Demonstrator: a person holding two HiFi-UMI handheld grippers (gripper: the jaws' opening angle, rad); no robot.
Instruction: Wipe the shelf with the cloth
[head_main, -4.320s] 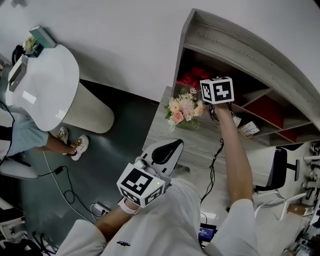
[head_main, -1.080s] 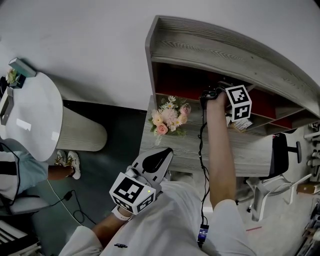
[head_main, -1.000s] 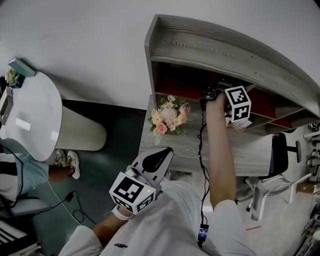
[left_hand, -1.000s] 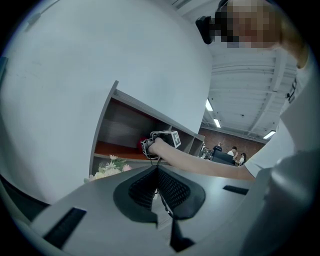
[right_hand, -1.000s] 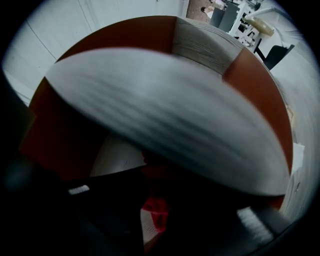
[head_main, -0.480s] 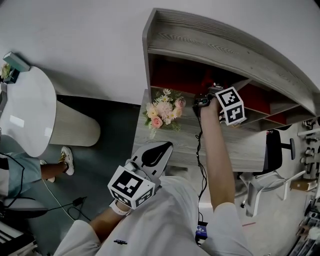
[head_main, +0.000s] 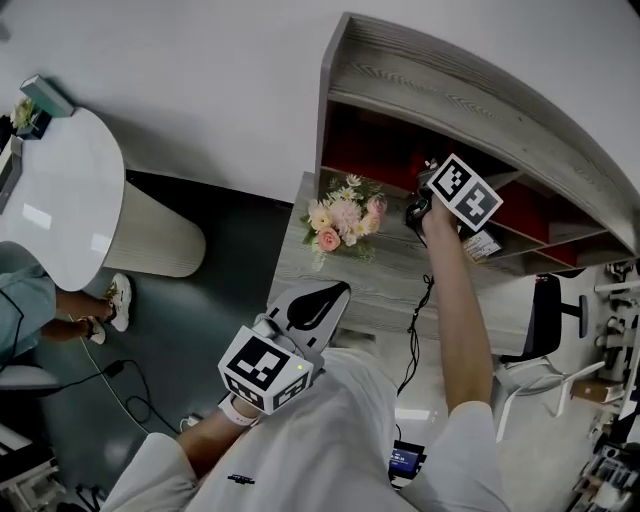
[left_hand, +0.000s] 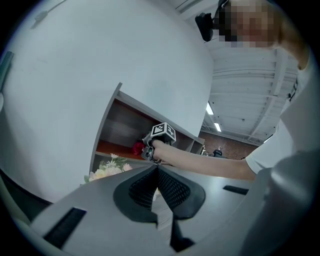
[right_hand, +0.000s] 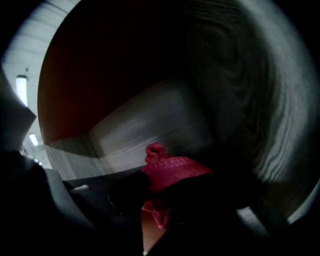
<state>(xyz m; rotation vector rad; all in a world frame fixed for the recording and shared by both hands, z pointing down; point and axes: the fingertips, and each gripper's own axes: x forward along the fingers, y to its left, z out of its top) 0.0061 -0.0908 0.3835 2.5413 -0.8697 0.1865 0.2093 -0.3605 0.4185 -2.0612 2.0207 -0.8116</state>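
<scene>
head view: the right gripper reaches into the shelf at the upper right of the frame, just right of the flowers. the left gripper hangs at lower centre.

left gripper view: its jaws are pressed together on nothing, at lower centre.

right gripper view: the jaws are clenched on the red cloth at lower centre, close to the shelf's grey board; actual contact isn't clear.

a wide sweep toward the frame's left could topple the flowers. only a bunched fold looks pinched, so drag on the wood may tug the cloth free.
</scene>
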